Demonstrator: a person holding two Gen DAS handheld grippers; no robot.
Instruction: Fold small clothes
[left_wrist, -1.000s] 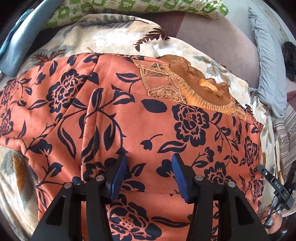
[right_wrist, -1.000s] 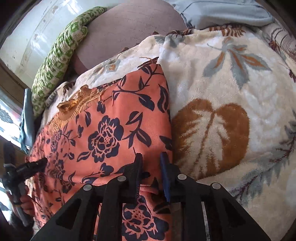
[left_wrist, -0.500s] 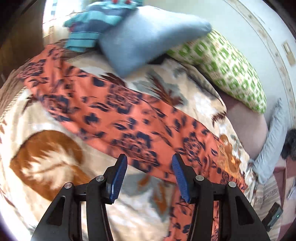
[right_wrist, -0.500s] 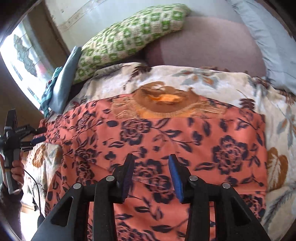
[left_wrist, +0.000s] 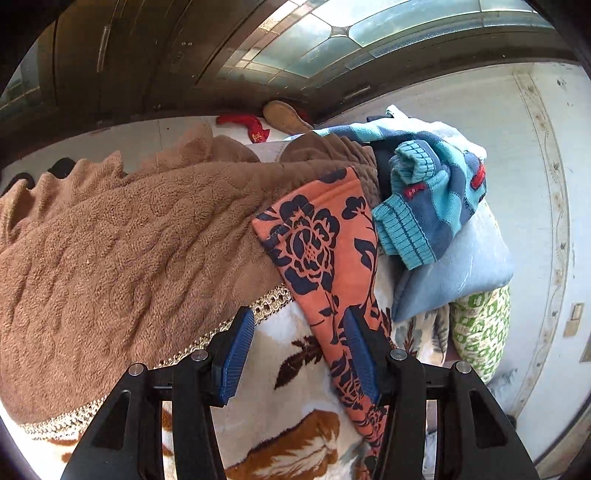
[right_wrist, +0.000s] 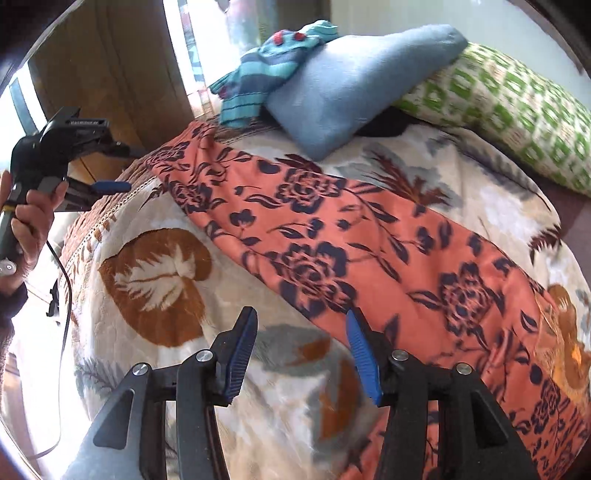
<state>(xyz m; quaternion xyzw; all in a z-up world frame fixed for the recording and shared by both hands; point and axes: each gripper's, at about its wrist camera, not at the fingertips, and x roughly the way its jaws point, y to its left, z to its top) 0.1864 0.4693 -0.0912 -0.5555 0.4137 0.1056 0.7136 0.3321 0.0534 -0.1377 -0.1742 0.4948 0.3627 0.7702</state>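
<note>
An orange garment with dark blue flowers (right_wrist: 332, 236) lies on the leaf-print blanket (right_wrist: 155, 280) as a long strip running from near right to far left. Its far end (left_wrist: 317, 243) shows in the left wrist view, lying over the blanket's brown edge. My left gripper (left_wrist: 299, 354) is open and empty above that end; it also shows in the right wrist view (right_wrist: 107, 188) at the far left. My right gripper (right_wrist: 299, 354) is open and empty, hovering just above the strip's near edge.
A blue-striped knit garment (left_wrist: 424, 206) lies on a light blue pillow (right_wrist: 351, 85) beyond the strip's far end. A green patterned pillow (right_wrist: 509, 107) lies at the back right. A brown fleece blanket edge (left_wrist: 110, 251) hangs at the bed's side. A wooden wardrobe (right_wrist: 110, 74) stands beyond.
Both grippers let go of the orange garment and opened wider. The left one swung left to the far end of the strip. The right one turned left to look along it.
</note>
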